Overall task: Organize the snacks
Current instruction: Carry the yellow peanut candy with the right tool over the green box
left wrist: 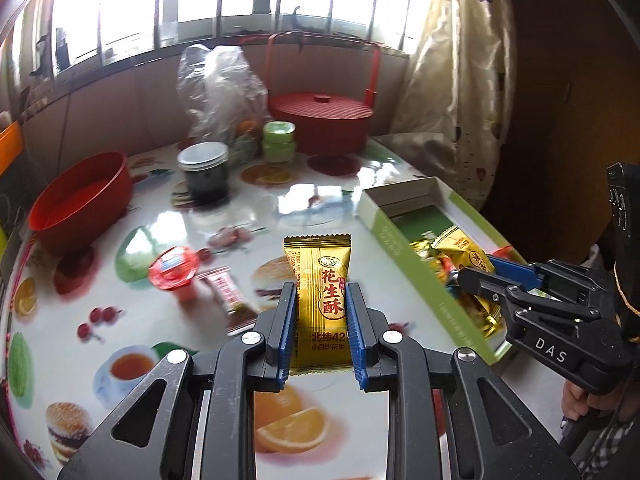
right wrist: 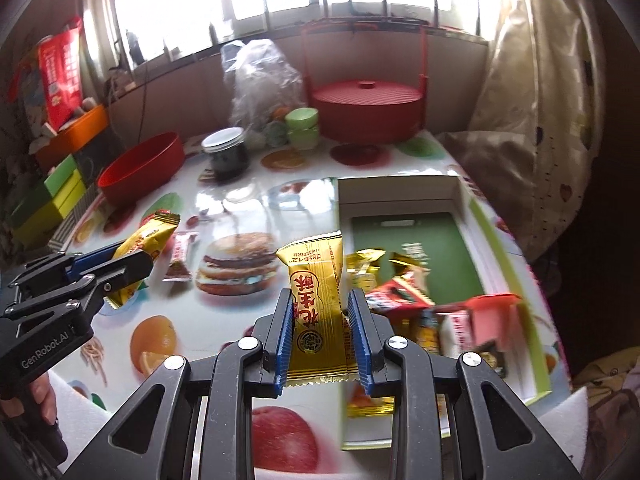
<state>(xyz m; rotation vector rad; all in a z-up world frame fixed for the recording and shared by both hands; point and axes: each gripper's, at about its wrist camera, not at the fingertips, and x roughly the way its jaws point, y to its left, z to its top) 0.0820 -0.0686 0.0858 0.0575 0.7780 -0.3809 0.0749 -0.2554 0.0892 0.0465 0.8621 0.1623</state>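
Note:
My left gripper (left wrist: 321, 294) is shut on a gold peanut-candy packet (left wrist: 322, 280) and holds it above the table; it also shows at the left of the right wrist view (right wrist: 138, 258). My right gripper (right wrist: 318, 300) is shut on a second gold packet (right wrist: 318, 300) beside the left wall of an open green-and-white box (right wrist: 500, 236). The box holds several wrapped snacks (right wrist: 404, 296). In the left wrist view the right gripper (left wrist: 476, 274) reaches over the box (left wrist: 400, 240). A red jelly cup (left wrist: 174, 268) and a small red packet (left wrist: 228, 292) lie on the table.
A red bowl (left wrist: 80, 200), a dark jar with a metal lid (left wrist: 204, 172), green cups (left wrist: 279, 140), a clear plastic bag (left wrist: 220, 88) and a red lidded basket (left wrist: 320, 120) stand at the table's back. A curtain (left wrist: 452, 80) hangs at the right.

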